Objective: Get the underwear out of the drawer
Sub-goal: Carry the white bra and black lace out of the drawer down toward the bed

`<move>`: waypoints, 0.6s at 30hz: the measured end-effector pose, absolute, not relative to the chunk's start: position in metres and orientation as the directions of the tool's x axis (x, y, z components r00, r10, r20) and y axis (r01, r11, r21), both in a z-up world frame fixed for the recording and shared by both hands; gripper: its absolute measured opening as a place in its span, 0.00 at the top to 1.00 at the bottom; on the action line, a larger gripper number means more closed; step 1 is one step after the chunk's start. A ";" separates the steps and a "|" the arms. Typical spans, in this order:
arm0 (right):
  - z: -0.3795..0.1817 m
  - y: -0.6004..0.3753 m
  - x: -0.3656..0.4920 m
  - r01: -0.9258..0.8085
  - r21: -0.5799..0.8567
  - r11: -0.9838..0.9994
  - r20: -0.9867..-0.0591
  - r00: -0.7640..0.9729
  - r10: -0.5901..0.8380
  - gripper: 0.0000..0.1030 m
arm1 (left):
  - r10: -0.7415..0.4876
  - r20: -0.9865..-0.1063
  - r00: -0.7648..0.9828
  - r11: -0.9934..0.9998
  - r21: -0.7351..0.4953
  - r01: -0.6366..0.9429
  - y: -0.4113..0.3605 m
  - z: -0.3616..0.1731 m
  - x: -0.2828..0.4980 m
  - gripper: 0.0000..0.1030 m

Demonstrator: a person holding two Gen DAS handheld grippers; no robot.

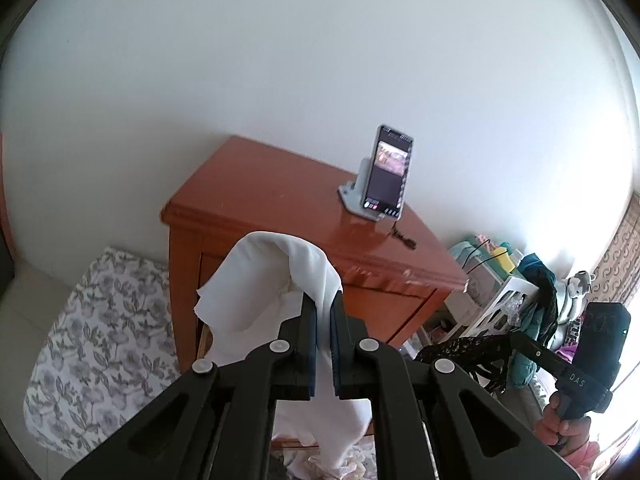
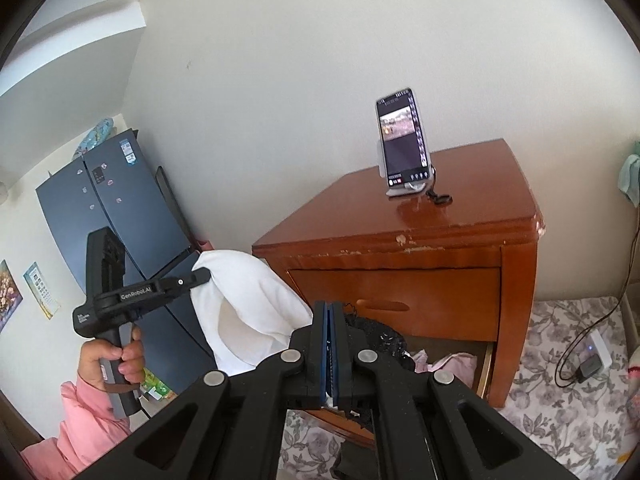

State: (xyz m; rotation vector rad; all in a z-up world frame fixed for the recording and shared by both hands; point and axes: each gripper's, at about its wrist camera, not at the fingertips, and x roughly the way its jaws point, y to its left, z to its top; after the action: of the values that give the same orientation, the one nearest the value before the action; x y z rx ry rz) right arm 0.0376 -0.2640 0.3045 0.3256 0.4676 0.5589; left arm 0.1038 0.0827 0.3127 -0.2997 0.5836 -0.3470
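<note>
My left gripper [image 1: 324, 300] is shut on a white garment [image 1: 276, 276], which drapes over its fingertips and hangs in front of the wooden nightstand [image 1: 280, 200]. The right wrist view shows this gripper [image 2: 202, 275] from the side with the white garment [image 2: 248, 312] dangling, held by a hand in a pink sleeve. My right gripper [image 2: 329, 306] is shut on black lace underwear [image 2: 380, 336], lifted above the open lower drawer [image 2: 486, 364]. In the left wrist view the right gripper [image 1: 520, 340] carries the black lace [image 1: 460, 350]. A pink garment [image 2: 452, 362] lies in the drawer.
A phone on a stand [image 2: 404, 144] and a small cable sit on the nightstand top. The upper drawer [image 2: 400, 304] is closed. Floral bedding [image 1: 92, 340] lies left, a blue fridge [image 2: 120, 220] and a cluttered white basket [image 1: 508, 300] stand nearby. A charger and cable [image 2: 588, 364] rest on bedding.
</note>
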 end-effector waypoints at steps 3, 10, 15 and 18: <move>0.314 -0.266 0.030 -0.438 0.409 0.800 -0.314 0.756 0.575 0.99 | -0.406 -0.457 0.792 0.898 -0.359 0.254 0.081 0.326 0.093 0.95; 0.329 -0.267 0.003 -0.458 0.381 0.803 -0.281 0.770 0.573 0.99 | -0.432 -0.402 0.808 0.889 -0.341 0.306 0.074 0.348 0.059 0.95; 0.331 -0.265 -0.018 -0.466 0.367 0.805 -0.271 0.774 0.572 0.99 | -0.464 -0.385 0.798 0.875 -0.338 0.346 0.065 0.348 0.035 0.95; 0.329 -0.263 -0.033 -0.471 0.355 0.807 -0.270 0.775 0.571 0.99 | -0.485 -0.382 0.786 0.866 -0.333 0.372 0.059 0.344 0.021 0.95</move>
State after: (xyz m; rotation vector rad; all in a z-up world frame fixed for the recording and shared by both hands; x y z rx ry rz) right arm -0.0330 -0.2629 0.3286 0.2766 0.3790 0.5715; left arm 0.0207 0.0594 0.3441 -0.2464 0.4768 -0.4671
